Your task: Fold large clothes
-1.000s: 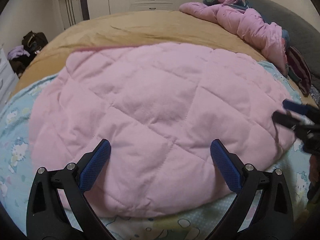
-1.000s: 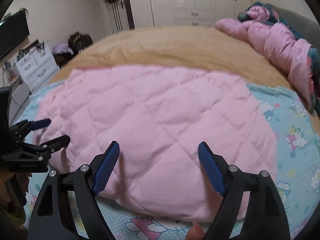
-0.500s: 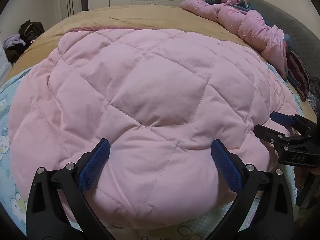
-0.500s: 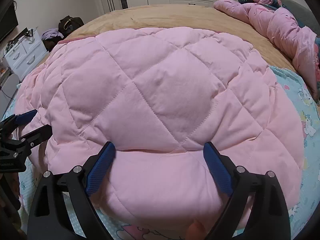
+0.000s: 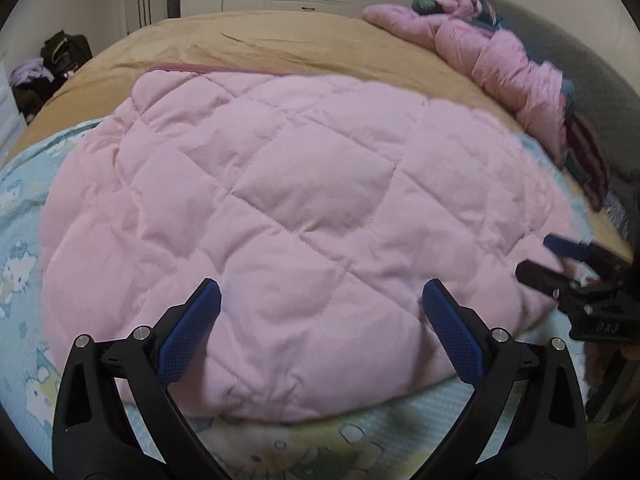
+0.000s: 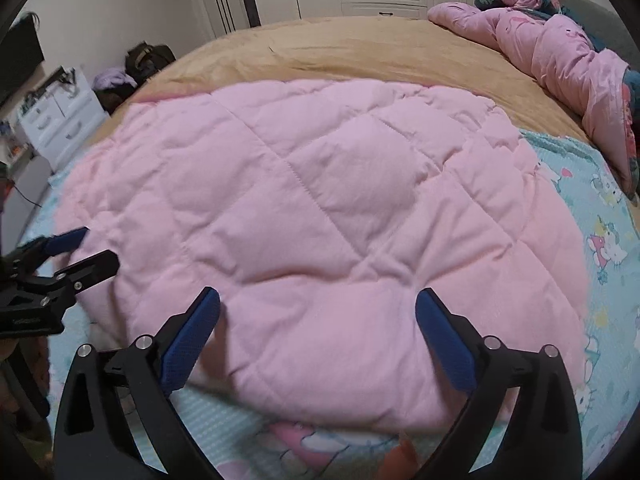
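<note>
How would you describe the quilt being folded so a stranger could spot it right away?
Start at the big bed with the tan cover. Near its foot, on a light blue cartoon sheet, lies a flat pink quilt. Unlike the crumpled pink coat by the headboard, it is stitched in large diamonds.

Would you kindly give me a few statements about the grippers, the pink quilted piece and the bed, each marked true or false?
1. Both grippers are open. True: the left gripper and right gripper hold nothing.
2. The pink quilted garment lies spread on a cartoon-print sheet. True.
3. The left gripper pinches the garment's hem. False: its fingers are spread wide, gripping nothing.
4. The far half of the bed has a tan cover. True.
5. The pink puffer jacket lies folded on top of the garment. False: it is heaped apart, at the bed's far right.
</note>
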Tool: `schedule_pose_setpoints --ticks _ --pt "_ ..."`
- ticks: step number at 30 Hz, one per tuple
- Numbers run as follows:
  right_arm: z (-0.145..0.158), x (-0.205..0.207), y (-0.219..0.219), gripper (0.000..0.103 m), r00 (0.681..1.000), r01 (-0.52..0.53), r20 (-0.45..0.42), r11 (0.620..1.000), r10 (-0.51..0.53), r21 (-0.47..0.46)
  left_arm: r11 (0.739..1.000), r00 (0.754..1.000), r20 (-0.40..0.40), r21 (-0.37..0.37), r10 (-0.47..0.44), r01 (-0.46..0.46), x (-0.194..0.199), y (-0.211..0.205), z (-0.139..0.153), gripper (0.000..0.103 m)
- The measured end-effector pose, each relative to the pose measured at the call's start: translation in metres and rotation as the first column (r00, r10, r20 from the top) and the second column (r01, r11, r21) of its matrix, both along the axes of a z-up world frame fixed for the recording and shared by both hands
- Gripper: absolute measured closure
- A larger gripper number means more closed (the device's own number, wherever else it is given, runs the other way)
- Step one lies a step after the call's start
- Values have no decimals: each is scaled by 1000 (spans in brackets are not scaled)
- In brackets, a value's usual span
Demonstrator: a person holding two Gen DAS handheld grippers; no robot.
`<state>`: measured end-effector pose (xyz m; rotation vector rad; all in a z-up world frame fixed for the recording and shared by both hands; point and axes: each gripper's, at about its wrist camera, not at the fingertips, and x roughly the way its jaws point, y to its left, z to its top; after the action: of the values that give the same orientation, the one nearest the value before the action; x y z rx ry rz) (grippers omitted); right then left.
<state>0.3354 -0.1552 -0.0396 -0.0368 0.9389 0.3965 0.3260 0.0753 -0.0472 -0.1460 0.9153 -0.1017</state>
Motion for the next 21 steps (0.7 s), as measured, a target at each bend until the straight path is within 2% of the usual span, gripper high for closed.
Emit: schedule_pose_setpoints --ticks 2,7,11,14,21 --pt "10 -9 -6 4 999 -4 33 1000 4 2 1000 1000 19 -6 13 -13 -7 6 8 8" --pt "33 -19 -40 4 998 26 51 997 -29 68 994 994 78 70 82 -87 -20 29 31 8" --pt "47 -18 -69 4 995 69 70 995 -74 71 982 985 99 113 141 -152 -24 57 39 8" --pt "49 -13 -90 4 991 105 73 993 -109 51 973 981 85 138 172 -183 -27 80 38 8" --pt "35 10 -133 4 982 185 31 982 -186 34 964 971 55 123 233 -238 -19 119 25 8"
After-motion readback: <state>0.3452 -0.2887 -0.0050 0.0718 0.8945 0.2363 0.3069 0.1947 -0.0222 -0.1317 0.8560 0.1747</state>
